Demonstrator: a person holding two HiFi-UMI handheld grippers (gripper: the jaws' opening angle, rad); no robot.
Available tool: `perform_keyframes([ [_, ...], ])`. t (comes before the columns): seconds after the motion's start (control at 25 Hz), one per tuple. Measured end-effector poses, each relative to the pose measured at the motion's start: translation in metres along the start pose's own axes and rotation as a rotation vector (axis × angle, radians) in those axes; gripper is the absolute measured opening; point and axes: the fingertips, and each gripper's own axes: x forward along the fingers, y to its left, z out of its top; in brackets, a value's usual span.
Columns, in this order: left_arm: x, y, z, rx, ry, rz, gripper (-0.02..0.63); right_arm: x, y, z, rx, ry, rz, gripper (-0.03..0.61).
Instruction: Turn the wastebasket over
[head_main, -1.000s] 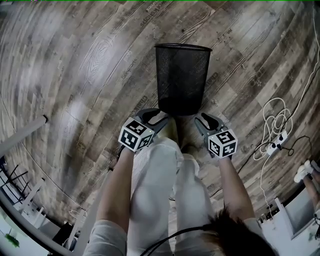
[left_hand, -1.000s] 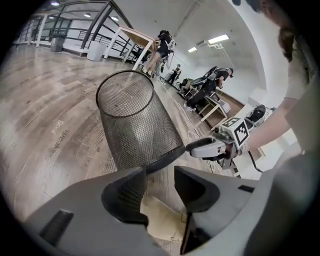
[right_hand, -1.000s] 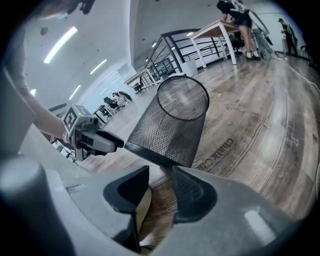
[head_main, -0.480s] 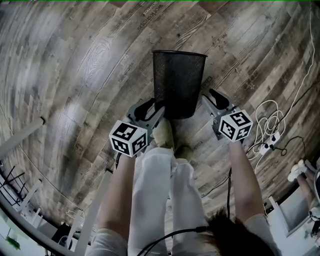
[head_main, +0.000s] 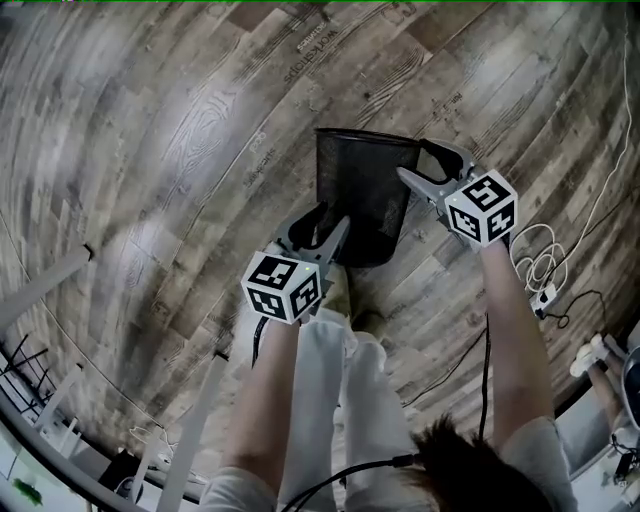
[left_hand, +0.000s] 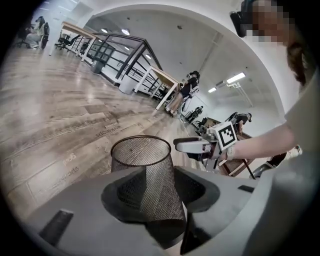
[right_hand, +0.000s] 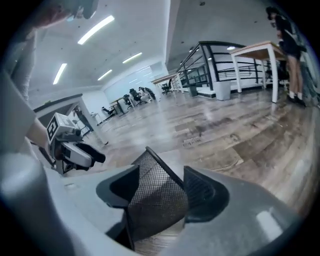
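Head view: wastebasket (head_main: 365, 195) now tipping, flip begun; left claw (head_main: 322, 222) pinches its base, right claw (head_main: 418, 163) just spread astride its rim.

Black metal-mesh wastebasket (head_main: 365, 200) — matt, grey wood-grain plank floor (head_main: 150, 120), faint sheen

Left gripper (head_main: 322, 226): lower centre of head view, tipped downward; my jaws clamp the wastebasket (head_main: 362, 195) near its base.
Right gripper (head_main: 426, 166): upper right; jaws have just been opening, now wide, basket rim between them, unpinched.
Left forearm (head_main: 262, 400): reaching forward.
Right forearm (head_main: 510, 330): stretched farther out.
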Motion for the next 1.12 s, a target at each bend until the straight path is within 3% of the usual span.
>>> perform_keyframes([
  [0.2, 0.002, 0.006, -0.002, -0.021, 0.005, 0.006, 0.17, 0.031, 0.004, 0.011, -0.169, 0.208, 0.157, 0.275],
  [0.4, 0.004, 0.017, -0.004, -0.043, 0.008, 0.024, 0.17, 0.053, 0.02, 0.018, -0.188, 0.367, 0.337, 0.265],
  [0.6, 0.008, 0.011, -0.016, -0.001, 0.052, 0.006, 0.17, 0.067, 0.033, -0.004, -0.232, 0.551, 0.431, 0.259],
  [0.96, 0.002, 0.017, -0.005, 0.02, -0.001, 0.007, 0.17, 0.069, 0.044, 0.001, -0.304, 0.574, 0.5, 0.176],
  [1.12, 0.0, 0.012, -0.006, 0.015, -0.017, 0.008, 0.17, 0.061, 0.044, 0.0, -0.279, 0.564, 0.494, 0.143],
])
